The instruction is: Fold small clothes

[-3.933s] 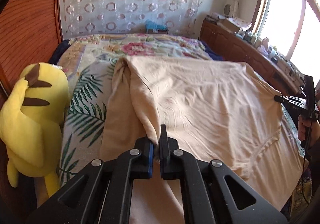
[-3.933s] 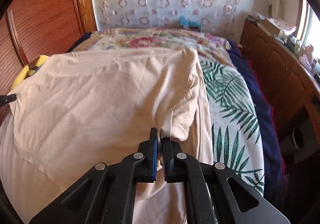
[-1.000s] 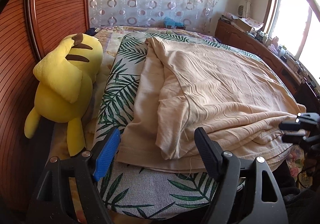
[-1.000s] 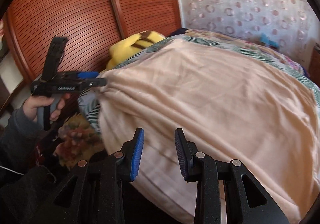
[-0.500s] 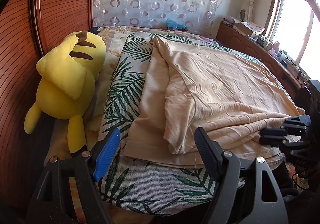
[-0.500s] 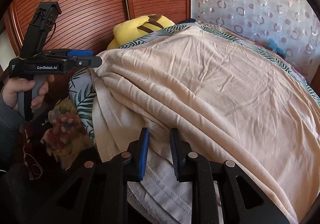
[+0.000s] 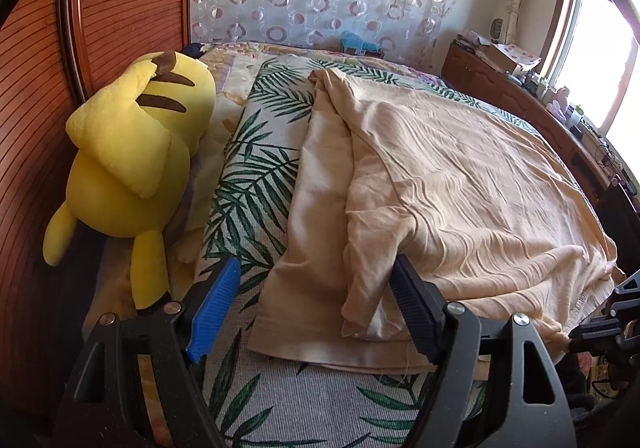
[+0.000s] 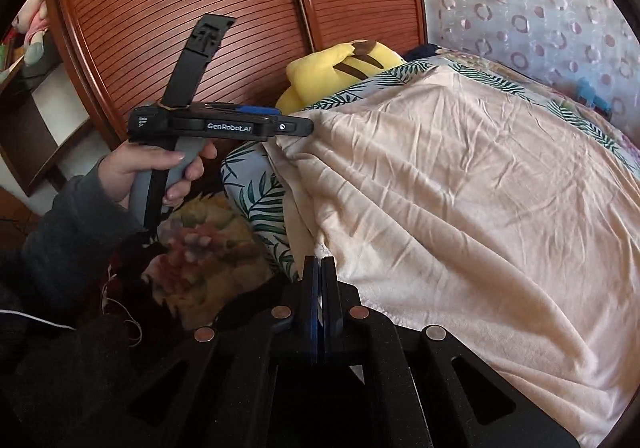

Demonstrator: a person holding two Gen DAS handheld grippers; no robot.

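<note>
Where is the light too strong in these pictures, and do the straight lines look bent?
Left wrist view: the window is blown out white, with soft sunlight across the beige garment. Right wrist view: no glare and even light, but the wooden slatted panels bow outward. Both views: dark round fisheye corners; no obvious motion blur.

The peach garment (image 7: 460, 184) is thin, matt knit cloth, finely wrinkled. Under it the leaf-print bedspread (image 7: 256, 176) looks coarser, a woven matt fabric. At its 9 o'clock the yellow toy (image 7: 132, 152) is soft plush. The ribbed wardrobe doors (image 8: 200, 8) are glossy varnished wood. The left gripper (image 7: 312, 312) is matt black plastic with ridged pads and shiny metal screws.
</note>
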